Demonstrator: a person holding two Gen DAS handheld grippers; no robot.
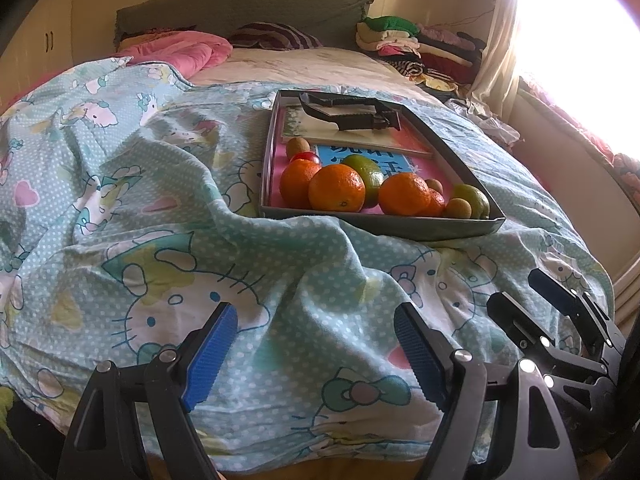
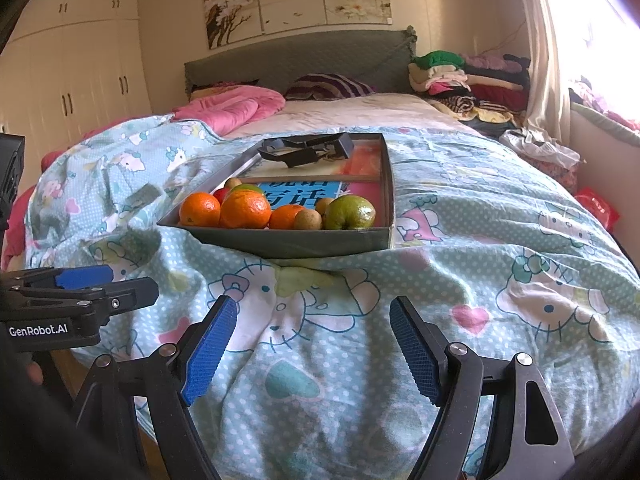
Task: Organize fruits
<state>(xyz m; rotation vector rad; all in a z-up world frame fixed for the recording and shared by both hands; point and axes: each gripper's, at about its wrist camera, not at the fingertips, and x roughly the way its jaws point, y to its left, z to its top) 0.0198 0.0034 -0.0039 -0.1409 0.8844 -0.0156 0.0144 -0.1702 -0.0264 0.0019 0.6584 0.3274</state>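
A shallow grey box (image 1: pixel 384 226) (image 2: pixel 288 242) sits on the bed and holds the fruit. At its near end lie oranges (image 1: pixel 337 188) (image 2: pixel 245 210), green fruits (image 1: pixel 366 170) (image 2: pixel 350 213), small brown kiwis (image 1: pixel 298 147) (image 2: pixel 308 220) and a red fruit (image 1: pixel 305 157). My left gripper (image 1: pixel 316 356) is open and empty over the quilt, well short of the box. My right gripper (image 2: pixel 312 354) is open and empty, also short of the box. Each gripper shows in the other's view: the right gripper (image 1: pixel 552 304) at lower right, the left gripper (image 2: pixel 80 284) at left.
The box also holds books (image 1: pixel 360 158) and a black folded stand (image 1: pixel 352 114) at its far end. A crumpled Hello Kitty quilt (image 1: pixel 160 240) covers the bed. A pink blanket (image 2: pixel 228 114), a striped pillow (image 2: pixel 332 86) and a clothes pile (image 2: pixel 468 84) lie beyond.
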